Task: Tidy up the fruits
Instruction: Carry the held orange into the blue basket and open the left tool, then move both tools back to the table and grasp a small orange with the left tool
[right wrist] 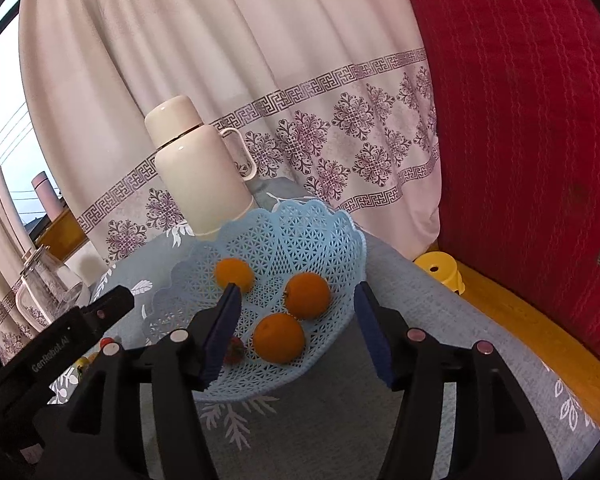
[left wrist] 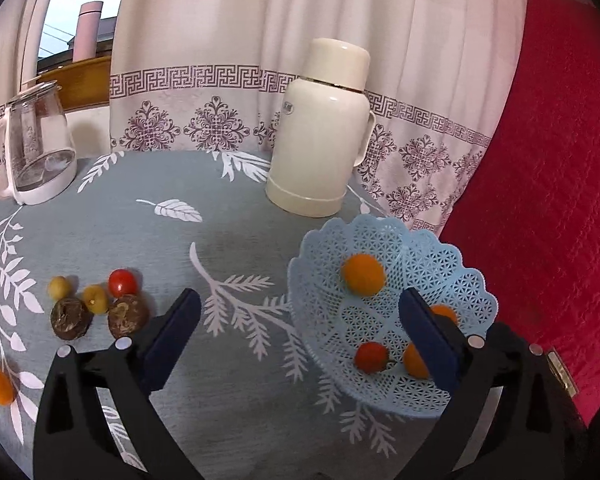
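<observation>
While four fruits already lie in the blue basket [left wrist: 384,240] near the table's right edge, six loose fruits [left wrist: 96,304] wait toward its left edge; left tool [left wrist: 300,320] and right tool [right wrist: 296,304] both gape, released.

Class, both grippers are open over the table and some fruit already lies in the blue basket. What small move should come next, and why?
Probably swing the left gripper, open and empty, left toward the loose cluster beside the red cherry tomato. Those pieces still lie on the tablecloth, while the blue basket already holds oranges and a tomato.
</observation>
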`<act>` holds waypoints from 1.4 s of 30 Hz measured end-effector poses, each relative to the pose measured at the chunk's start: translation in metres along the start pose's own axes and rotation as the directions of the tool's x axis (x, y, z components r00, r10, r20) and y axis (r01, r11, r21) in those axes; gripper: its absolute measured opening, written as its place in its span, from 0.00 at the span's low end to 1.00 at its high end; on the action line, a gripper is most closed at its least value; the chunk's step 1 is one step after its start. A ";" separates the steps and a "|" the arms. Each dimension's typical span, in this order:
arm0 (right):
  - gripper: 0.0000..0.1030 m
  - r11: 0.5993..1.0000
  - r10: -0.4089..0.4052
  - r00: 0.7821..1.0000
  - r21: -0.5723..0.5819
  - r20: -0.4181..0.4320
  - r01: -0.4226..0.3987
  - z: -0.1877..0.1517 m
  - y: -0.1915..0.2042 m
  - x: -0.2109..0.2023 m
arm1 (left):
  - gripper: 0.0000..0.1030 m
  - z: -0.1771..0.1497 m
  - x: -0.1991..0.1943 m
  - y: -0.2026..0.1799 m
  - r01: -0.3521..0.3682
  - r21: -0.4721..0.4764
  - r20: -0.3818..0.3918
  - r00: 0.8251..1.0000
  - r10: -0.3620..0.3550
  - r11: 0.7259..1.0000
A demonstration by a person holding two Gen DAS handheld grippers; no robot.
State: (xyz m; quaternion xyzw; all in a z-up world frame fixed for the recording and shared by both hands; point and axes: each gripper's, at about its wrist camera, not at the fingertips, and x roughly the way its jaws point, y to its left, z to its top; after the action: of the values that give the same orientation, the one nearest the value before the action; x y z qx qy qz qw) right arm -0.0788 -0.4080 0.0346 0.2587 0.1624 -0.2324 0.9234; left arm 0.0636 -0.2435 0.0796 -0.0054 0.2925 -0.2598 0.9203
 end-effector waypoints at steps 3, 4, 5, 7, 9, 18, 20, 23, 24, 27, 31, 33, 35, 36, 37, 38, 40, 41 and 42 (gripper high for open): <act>0.61 1.000 0.004 1.000 -0.012 0.013 -0.004 -0.001 0.002 -0.002 | 0.98 -0.002 0.001 0.003 -0.002 0.000 -0.021 1.000 0.002 1.000; 0.62 1.000 0.004 1.000 -0.019 0.018 -0.004 -0.001 0.003 -0.003 | 0.98 -0.002 0.001 0.004 -0.007 -0.003 -0.029 1.000 0.007 1.000; 0.65 1.000 0.012 1.000 -0.026 0.021 -0.011 -0.001 0.005 -0.004 | 0.98 -0.003 0.001 0.005 -0.012 -0.007 -0.034 0.999 0.012 1.000; 0.68 0.998 0.060 0.998 -0.035 0.017 -0.059 -0.002 0.008 -0.005 | 0.98 -0.004 0.000 0.009 -0.021 -0.018 -0.043 0.999 0.020 1.000; 0.76 0.995 0.090 0.996 -0.053 0.026 -0.089 -0.003 0.014 -0.008 | 0.98 -0.005 -0.002 0.013 -0.034 -0.030 -0.050 0.998 0.032 0.999; 0.78 0.987 0.135 0.990 -0.098 0.033 -0.131 -0.006 0.027 -0.013 | 0.98 -0.010 -0.022 0.042 -0.103 -0.083 -0.014 0.995 0.102 0.991; 0.78 0.985 0.143 0.989 -0.106 0.031 -0.139 -0.006 0.029 -0.014 | 0.98 -0.011 -0.029 0.048 -0.111 -0.093 -0.004 0.994 0.111 0.990; 0.78 0.980 0.163 0.986 -0.118 0.029 -0.159 -0.007 0.032 -0.016 | 0.98 -0.014 -0.039 0.060 -0.121 -0.112 -0.002 0.993 0.122 0.986; 0.78 0.979 0.167 0.986 -0.125 0.028 -0.162 -0.008 0.033 -0.016 | 0.98 -0.014 -0.041 0.062 -0.126 -0.114 -0.001 0.992 0.127 0.985; 0.78 0.974 0.187 0.982 -0.133 0.015 -0.184 -0.009 0.036 -0.015 | 0.98 -0.016 -0.052 0.075 -0.156 -0.127 0.007 0.987 0.158 0.980; 0.78 0.966 0.216 0.976 -0.143 -0.015 -0.216 -0.011 0.039 -0.011 | 0.98 -0.020 -0.065 0.094 -0.192 -0.154 0.009 0.981 0.196 0.969; 0.83 0.959 0.234 0.972 -0.155 -0.032 -0.236 -0.013 0.042 -0.010 | 0.98 -0.022 -0.071 0.103 -0.212 -0.164 0.010 0.976 0.216 0.963; 0.83 0.954 0.244 0.969 -0.173 -0.033 -0.246 -0.015 0.046 -0.012 | 0.98 -0.026 -0.078 0.114 -0.236 -0.172 0.011 0.970 0.241 0.956; 0.84 0.950 0.252 0.967 -0.182 -0.034 -0.254 -0.016 0.048 -0.013 | 0.98 -0.028 -0.081 0.120 -0.250 -0.176 0.009 0.967 0.255 0.952; 0.84 0.947 0.257 0.966 -0.189 -0.035 -0.259 -0.017 0.049 -0.013 | 0.98 -0.030 -0.083 0.124 -0.259 -0.179 0.006 0.964 0.264 0.949; 0.84 0.945 0.260 0.965 -0.194 -0.036 -0.262 -0.018 0.051 -0.013 | 0.98 -0.033 -0.086 0.129 -0.270 -0.184 0.002 0.961 0.275 0.945; 0.84 0.943 0.264 0.964 -0.201 -0.041 -0.267 -0.018 0.052 -0.014 | 0.98 -0.038 -0.092 0.140 -0.290 -0.200 -0.004 0.955 0.296 0.936; 0.84 0.943 0.262 0.964 -0.202 -0.042 -0.265 -0.019 0.053 -0.013 | 0.98 -0.041 -0.095 0.146 -0.301 -0.209 -0.008 0.952 0.306 0.930; 0.84 0.944 0.258 0.965 -0.201 -0.043 -0.262 -0.019 0.052 -0.013 | 0.98 -0.042 -0.097 0.149 -0.307 -0.214 -0.011 0.950 0.312 0.927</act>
State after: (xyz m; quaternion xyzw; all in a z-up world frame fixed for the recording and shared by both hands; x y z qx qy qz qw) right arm -0.0663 -0.3531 0.0455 0.1830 0.1572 -0.0885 0.9664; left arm 0.0448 -0.0618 0.0725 -0.0609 0.3050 -0.0782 0.9472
